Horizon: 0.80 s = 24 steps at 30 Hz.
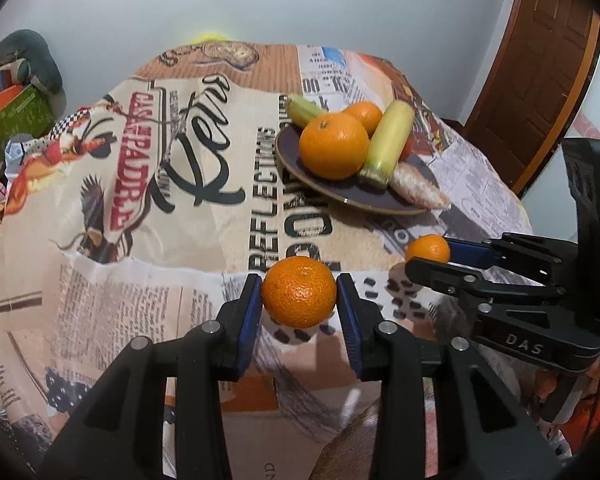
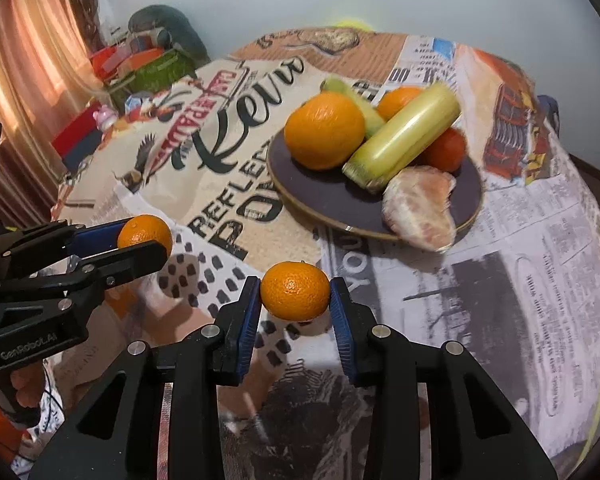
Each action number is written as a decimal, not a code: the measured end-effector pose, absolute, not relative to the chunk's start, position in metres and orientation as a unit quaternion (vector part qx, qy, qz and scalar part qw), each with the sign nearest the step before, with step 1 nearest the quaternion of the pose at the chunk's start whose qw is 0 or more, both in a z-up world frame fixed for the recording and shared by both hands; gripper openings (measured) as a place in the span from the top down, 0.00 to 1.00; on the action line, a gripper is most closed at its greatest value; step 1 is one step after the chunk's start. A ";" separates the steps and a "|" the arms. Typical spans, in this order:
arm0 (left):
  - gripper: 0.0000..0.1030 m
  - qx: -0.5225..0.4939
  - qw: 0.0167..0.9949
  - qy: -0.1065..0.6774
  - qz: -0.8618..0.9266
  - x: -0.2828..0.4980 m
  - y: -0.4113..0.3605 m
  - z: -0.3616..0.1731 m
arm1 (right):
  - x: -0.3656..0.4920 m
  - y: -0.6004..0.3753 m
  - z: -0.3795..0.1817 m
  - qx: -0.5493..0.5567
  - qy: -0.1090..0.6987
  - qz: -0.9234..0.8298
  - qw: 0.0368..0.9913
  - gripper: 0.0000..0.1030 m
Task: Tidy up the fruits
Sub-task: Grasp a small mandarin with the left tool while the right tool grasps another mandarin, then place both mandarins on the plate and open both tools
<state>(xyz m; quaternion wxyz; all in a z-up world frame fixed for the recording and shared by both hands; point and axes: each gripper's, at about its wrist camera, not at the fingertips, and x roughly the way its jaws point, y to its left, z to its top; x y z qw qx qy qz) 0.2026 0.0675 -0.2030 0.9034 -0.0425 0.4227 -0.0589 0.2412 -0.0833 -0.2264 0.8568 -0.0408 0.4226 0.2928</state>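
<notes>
I have a mandarin in each tool, so the picking half of this step looks done and the placing is left. The plate (image 2: 474, 200) already carries a big orange (image 2: 324, 130), a second orange behind it (image 2: 400, 100), two pale green-yellow long fruits, the nearer one (image 2: 404, 132) lying across the pile, a red-orange fruit (image 2: 446, 150) and a peeled citrus (image 2: 420, 208) hanging over the near rim. I judge most of the sorting done. These two mandarins seem to be the last loose fruit on the desk (image 2: 520, 280), as far as these views reach.

My left tool (image 1: 299, 292) is clamped narrow on the left mandarin (image 1: 299, 292), blue pads pressing both sides. The fruit looks lifted just clear of the cloth, a shadow under it. My right tool (image 2: 295, 291) grips the right mandarin (image 2: 295, 291) the same way, pads touching its flanks, and it also looks just off the cloth.

Both tools tilt steeply down toward the desk and sit side by side, near each other, each showing in the other's view with its mandarin. The plate lies ahead of both, nearer my right tool. A hand shows under each tool's handle at the frame edges.

Free plate room is on the near left, in front of the big orange; I'd aim there and keep clear of the peeled citrus.
</notes>
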 end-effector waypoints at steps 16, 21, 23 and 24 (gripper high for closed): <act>0.64 -0.028 0.919 0.387 -0.075 0.234 0.047 -0.174 | 0.261 -0.109 -0.195 -0.015 0.376 0.271 0.886 0.69; 0.64 -0.031 0.917 0.389 -0.079 0.252 0.042 -0.178 | 0.273 -0.113 -0.192 -0.013 0.370 0.268 0.890 0.69; 0.64 -0.036 0.915 0.394 -0.082 0.260 0.042 -0.180 | 0.278 -0.113 -0.191 -0.012 0.368 0.268 0.890 0.69; 0.64 -0.037 0.914 0.396 -0.083 0.263 0.041 -0.181 | 0.280 -0.113 -0.192 -0.011 0.367 0.268 0.890 0.69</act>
